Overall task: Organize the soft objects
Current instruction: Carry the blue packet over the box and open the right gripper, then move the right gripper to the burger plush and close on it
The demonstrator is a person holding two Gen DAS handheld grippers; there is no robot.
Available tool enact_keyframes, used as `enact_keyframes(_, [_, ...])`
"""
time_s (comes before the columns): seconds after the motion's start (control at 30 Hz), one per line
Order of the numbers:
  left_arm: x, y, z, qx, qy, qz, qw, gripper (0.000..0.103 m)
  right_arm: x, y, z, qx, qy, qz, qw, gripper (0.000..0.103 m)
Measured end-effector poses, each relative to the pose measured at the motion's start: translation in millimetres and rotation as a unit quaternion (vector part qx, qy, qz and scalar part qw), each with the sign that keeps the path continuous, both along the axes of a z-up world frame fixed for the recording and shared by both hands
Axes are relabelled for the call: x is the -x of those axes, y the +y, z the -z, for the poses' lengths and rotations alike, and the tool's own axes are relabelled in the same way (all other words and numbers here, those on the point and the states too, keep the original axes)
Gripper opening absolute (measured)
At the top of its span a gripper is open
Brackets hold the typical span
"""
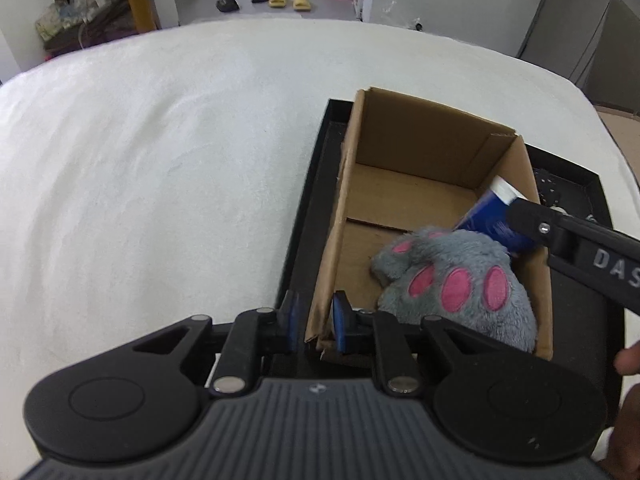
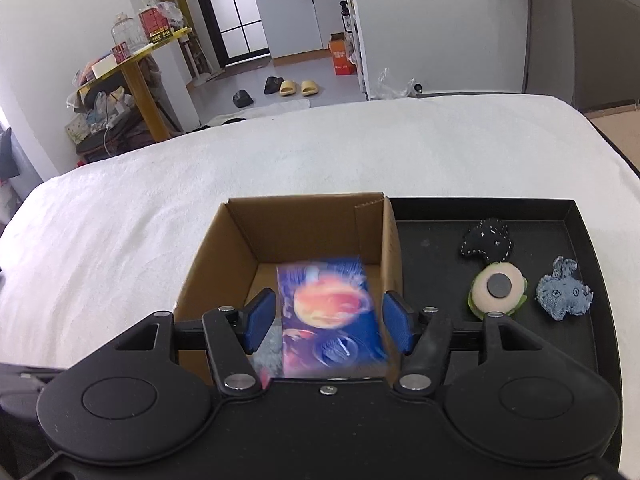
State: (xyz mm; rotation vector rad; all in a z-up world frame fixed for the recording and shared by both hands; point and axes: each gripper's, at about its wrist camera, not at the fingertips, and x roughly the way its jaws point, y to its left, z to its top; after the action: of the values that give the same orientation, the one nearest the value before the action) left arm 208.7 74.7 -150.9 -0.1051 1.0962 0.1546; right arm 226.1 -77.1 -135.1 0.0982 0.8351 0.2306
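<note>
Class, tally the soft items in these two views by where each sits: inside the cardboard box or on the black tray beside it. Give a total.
In the box: 2 (grey paw plush, blue packet)
On the tray: 3 (black plush, round cushion, denim plush)
Total: 5

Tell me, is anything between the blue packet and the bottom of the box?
Yes. The grey paw plush lies in the cardboard box, right under the near end of the blue packet. The box floor farther back is bare.
</note>
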Motion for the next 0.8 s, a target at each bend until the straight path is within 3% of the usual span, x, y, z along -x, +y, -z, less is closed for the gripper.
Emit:
enact_keyframes(0.4, [3,-3,-3,-0.001,-0.010,0.010,0.9999,0.016,11,-20,-4,0.009,-0.006,-0.004,1.000,0.065])
enact_keyframes(0.57, [10,-6,-12,-0.021,-0.029,0.002,0.9994,0.021,19,-40,-4,0.006,-0.010,0.007,1.000,0.065])
enact_keyframes(0.8, [10,-15,-14,-0.055,-0.024,0.000,0.9982,0.023,26,-67,0,0.006,-0.007,0.018,1.000,0.065])
